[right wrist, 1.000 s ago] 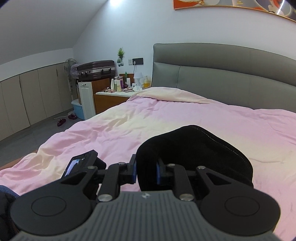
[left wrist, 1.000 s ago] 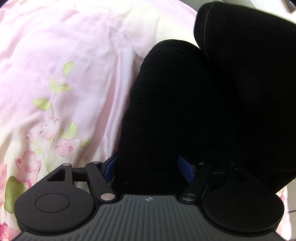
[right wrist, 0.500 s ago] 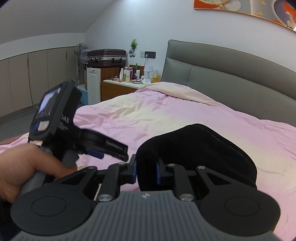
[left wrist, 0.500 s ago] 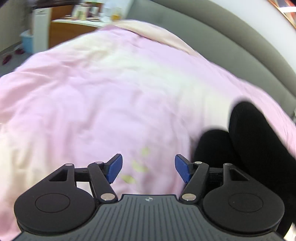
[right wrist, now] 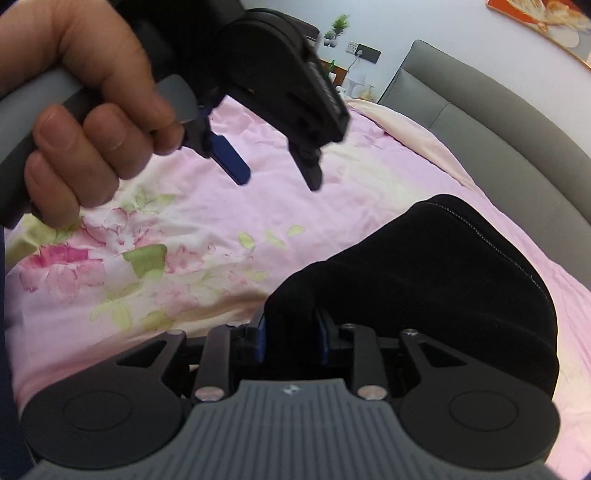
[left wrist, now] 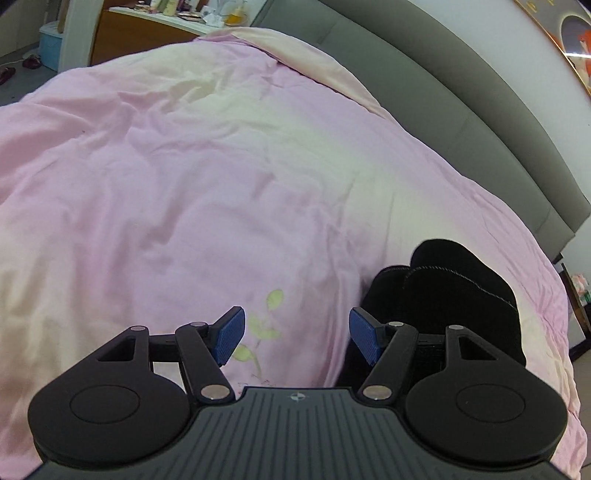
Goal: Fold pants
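Pants [right wrist: 424, 280] bunched at four o'clock; right gripper [right wrist: 291, 341] pinching a thick wad, left gripper [left wrist: 295, 339] spread, empty — fold may slump loose.

A bed [left wrist: 480, 122] with a grey headboard is seen, covered by a pink floral duvet [left wrist: 184, 203]; black pants [right wrist: 443, 280] are bunched on the duvet, on the side away from the headboard

Pink duvet [left wrist: 221, 177] rumpled across my bed, floral print [right wrist: 122, 258] near me, grey headboard [left wrist: 461, 110] behind, cluttered wooden nightstand [left wrist: 147, 33] and blue bin [left wrist: 50, 44] beyond.
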A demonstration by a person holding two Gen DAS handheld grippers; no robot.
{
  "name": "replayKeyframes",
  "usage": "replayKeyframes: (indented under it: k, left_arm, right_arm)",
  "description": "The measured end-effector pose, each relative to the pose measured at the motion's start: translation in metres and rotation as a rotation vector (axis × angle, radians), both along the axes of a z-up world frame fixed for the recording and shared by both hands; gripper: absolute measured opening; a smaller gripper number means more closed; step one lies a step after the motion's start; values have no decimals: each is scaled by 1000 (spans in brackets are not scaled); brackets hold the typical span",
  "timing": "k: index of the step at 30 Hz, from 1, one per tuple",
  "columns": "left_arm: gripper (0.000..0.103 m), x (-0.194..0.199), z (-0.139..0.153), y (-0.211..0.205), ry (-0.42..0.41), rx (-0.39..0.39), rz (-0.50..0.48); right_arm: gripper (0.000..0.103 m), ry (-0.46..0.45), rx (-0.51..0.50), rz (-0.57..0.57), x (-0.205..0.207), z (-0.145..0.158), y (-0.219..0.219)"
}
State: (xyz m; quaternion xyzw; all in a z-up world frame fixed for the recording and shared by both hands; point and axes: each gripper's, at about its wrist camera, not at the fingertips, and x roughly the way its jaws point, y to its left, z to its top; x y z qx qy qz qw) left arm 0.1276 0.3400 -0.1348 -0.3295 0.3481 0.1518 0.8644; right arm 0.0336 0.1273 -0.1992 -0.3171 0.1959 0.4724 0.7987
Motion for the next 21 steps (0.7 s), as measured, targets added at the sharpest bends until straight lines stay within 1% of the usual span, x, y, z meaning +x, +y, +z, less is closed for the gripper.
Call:
replayKeyframes:
  k: [3, 7, 12, 16, 19, 21]
  left_arm:
    - [76, 5, -2, -7, -10, -27, -62]
    - [76, 9, -4, -14, -14, -39, -109]
    - [76, 13, -8, -20, -8, -79, -167]
    - [76, 17, -7, -29, -10, -60, -218]
    - [77, 17, -7, -30, -21, -75, -237]
    - [77, 17, -7, -30, -22, -90, -240]
  right_arm:
    - [32, -6, -9, -7, -2, 3, 1]
    - [38, -32, -2, -9, -9, 9, -5]
    - [38, 3, 13, -12, -14, 16, -17]
    - [38, 34, 12, 4, -18, 22, -29]
    - [35, 13, 30, 1, -19, 30, -44]
    - [35, -40, 31, -2, -21, 34, -55]
